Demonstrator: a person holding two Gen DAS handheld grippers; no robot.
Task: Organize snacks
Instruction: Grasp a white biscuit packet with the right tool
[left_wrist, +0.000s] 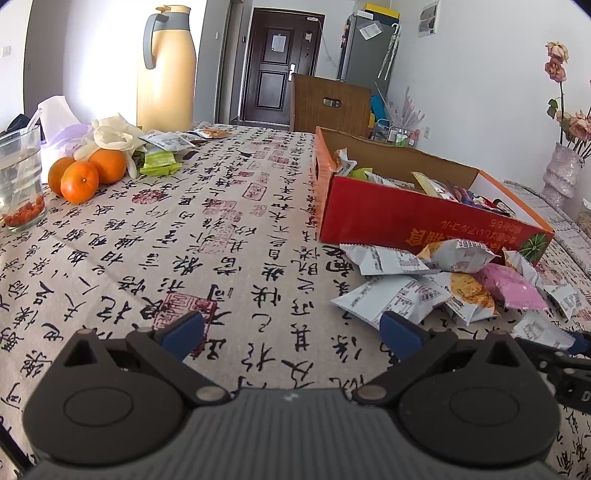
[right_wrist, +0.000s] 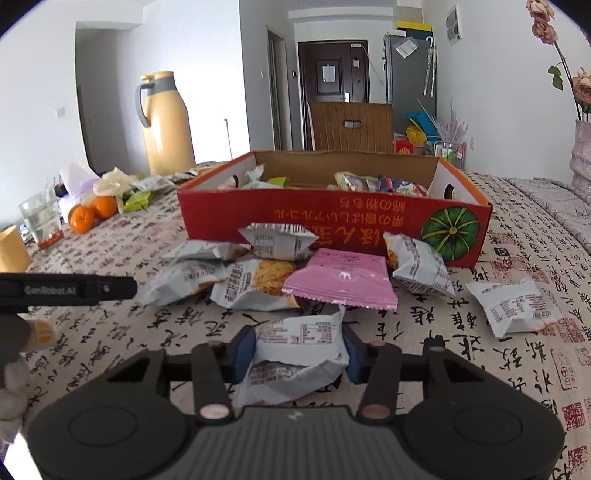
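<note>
Right gripper (right_wrist: 297, 350) nearest, pads clamped on a white packet (right_wrist: 295, 360), left gripper (left_wrist: 291, 332) with jaws wide apart (nothing between), loose snacks (right_wrist: 288, 277) heaped mid-table, red box (right_wrist: 332, 221) behind them, oranges (left_wrist: 86, 171) by the far left edge.

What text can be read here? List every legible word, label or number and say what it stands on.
"GenRobot.AI": on the black arm of the left gripper, in the right wrist view.
Yellow characters on the red box: upside down, not reliably readable.
Print on the white packet held by the right gripper: too small.
Calligraphy on the tablecloth: brush characters and red seals, not readable.
Papers on the door: blurred.
</note>
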